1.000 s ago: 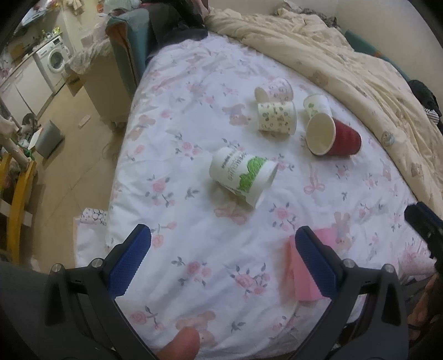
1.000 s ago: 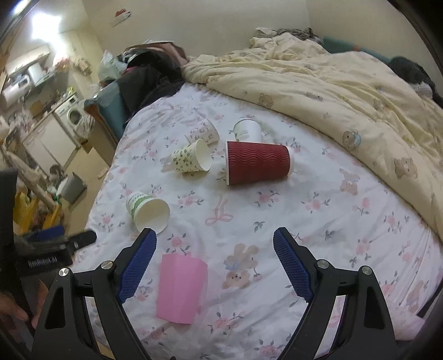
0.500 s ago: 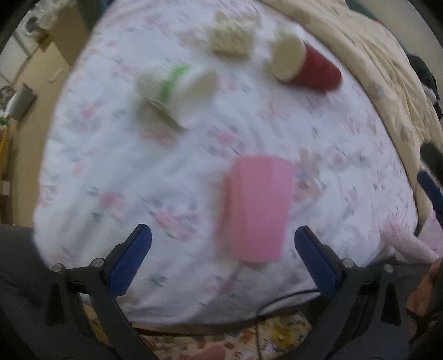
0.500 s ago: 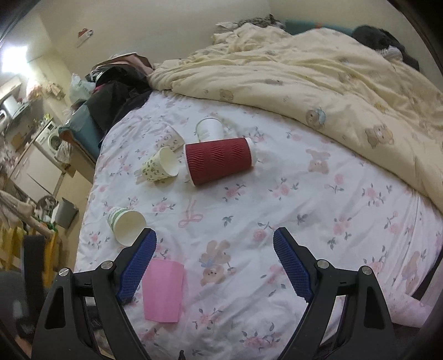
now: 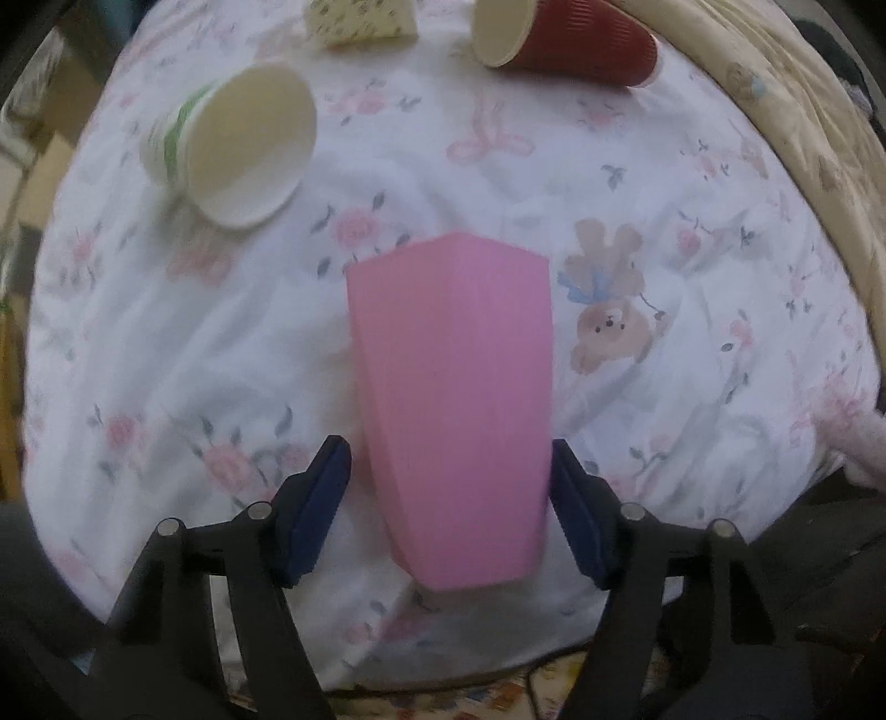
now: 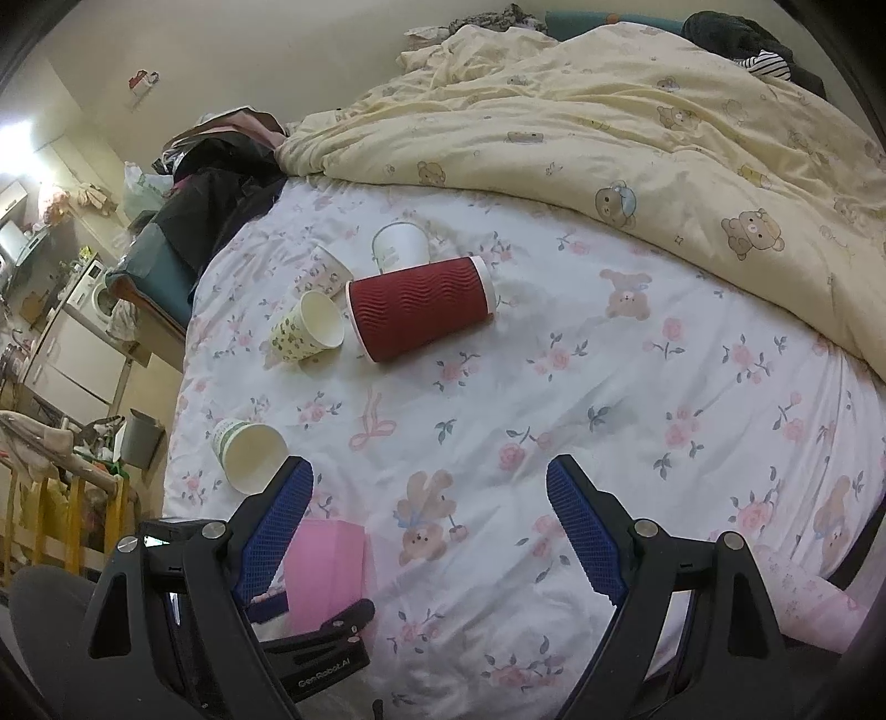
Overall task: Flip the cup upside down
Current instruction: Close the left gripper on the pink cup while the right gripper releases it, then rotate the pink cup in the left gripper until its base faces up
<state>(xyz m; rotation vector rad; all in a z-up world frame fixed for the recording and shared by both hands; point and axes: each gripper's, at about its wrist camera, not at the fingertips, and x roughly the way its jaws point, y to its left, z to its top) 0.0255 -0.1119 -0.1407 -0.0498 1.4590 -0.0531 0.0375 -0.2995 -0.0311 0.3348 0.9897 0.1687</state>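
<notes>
- Left wrist view: the left tongs (image 5: pixel 446 512) sit astride the near end of the pink cup (image 5: pixel 451 387), which lies on its side on the bed (image 5: pixel 166 343). The right pad looks to be touching the cup wall; the left pad stands just off it, so the tongs are spread and not yet pinching.
- Which end of the cup is the mouth I cannot tell; both ends look closed off by the angle.
- To do the grasp well, I judge the pads should close evenly on the two flat sides near this end, gently, since the thin wall may buckle. Then lift clear of the soft sheet before turning, and set the cup mouth down.
- The near edge of the bed runs just below the cup, so the turn is better made away from the edge, toward the middle.
- Right wrist view: the right tongs (image 6: pixel 429 523) hang spread and hold nothing, above the open sheet to the right of the cup.
- Farther off, a green-banded cup (image 5: pixel 232 147) lies to the left, near the pink one. A red cup (image 5: pixel 565 36) and a spotted cup (image 5: pixel 360 22) lie beyond, well apart.
- A yellow quilt (image 6: pixel 637 122) bounds the far right.
</notes>
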